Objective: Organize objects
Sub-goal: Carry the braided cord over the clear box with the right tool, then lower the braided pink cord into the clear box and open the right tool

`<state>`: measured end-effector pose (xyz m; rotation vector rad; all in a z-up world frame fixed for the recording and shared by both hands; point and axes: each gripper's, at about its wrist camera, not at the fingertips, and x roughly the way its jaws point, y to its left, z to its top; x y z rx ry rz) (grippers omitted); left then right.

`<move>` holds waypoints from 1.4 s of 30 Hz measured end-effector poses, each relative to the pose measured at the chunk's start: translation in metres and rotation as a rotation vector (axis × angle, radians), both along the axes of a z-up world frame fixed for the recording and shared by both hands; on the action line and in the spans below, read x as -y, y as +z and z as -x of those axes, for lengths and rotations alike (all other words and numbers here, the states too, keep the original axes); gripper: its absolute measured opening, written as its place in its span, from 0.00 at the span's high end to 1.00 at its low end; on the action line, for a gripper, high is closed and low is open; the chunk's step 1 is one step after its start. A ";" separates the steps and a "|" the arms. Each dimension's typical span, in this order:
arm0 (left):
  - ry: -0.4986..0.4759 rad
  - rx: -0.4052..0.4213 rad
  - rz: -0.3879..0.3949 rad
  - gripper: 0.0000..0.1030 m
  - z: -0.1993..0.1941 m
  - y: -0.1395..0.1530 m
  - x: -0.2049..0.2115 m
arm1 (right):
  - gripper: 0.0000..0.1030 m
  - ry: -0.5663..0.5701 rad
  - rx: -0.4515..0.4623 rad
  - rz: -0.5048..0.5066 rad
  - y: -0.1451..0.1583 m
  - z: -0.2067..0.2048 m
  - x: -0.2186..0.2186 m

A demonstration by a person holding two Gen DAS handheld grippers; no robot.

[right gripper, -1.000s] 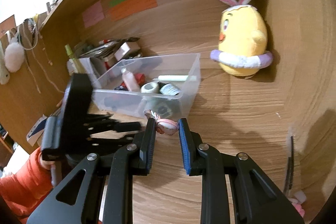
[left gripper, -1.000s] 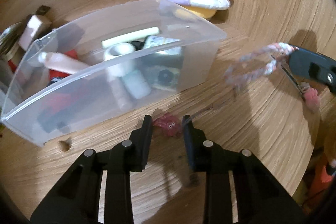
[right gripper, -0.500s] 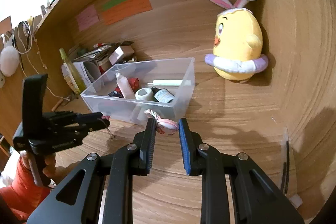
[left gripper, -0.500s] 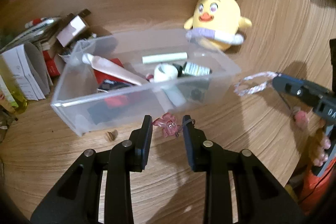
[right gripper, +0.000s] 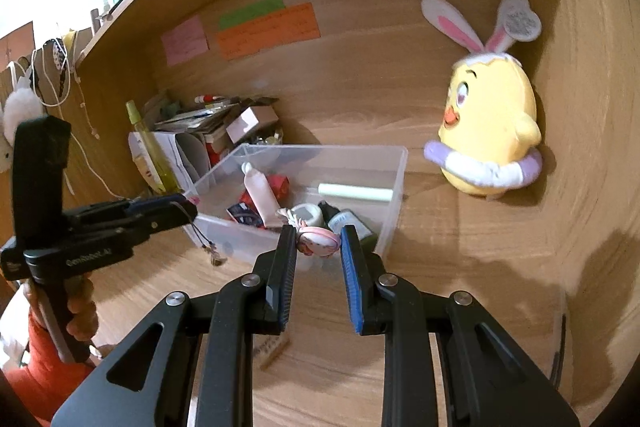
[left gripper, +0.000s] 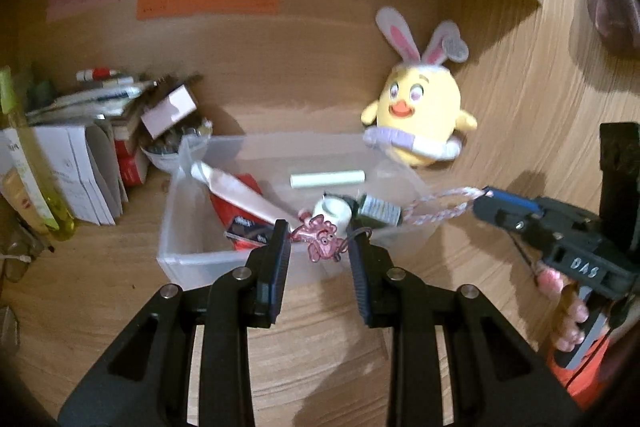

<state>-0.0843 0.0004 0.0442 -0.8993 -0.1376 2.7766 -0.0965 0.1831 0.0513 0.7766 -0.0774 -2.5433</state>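
The left gripper point(left gripper: 318, 251) grips a pink charm point(left gripper: 323, 242), the right gripper point(right gripper: 319, 242) a pink-white trinket point(right gripper: 318, 242) (both above the clear bin point(right gripper: 394, 183)).

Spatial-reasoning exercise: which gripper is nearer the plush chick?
Right. The right gripper, gripping the braided loop, is in front of the chick; the left gripper, gripping the pink charm, farther left.

Your wooden desk point(right gripper: 460, 291) carries a clear plastic bin point(right gripper: 394, 187), a yellow chick plush point(right gripper: 488, 139) against the right wall, and stacked papers and boxes point(left gripper: 92, 155) at back left.
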 end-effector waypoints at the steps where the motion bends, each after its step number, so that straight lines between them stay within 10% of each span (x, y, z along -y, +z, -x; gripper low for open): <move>1: 0.005 -0.009 -0.001 0.72 0.000 0.003 0.002 | 0.80 0.001 -0.004 -0.004 0.001 0.001 0.003; 15: 0.087 -0.059 -0.025 0.72 0.022 0.025 0.022 | 0.80 0.023 -0.040 -0.034 0.020 0.030 0.038; 42: 0.152 0.130 0.011 0.71 0.076 -0.040 0.037 | 0.80 0.044 0.143 -0.116 -0.040 0.077 0.076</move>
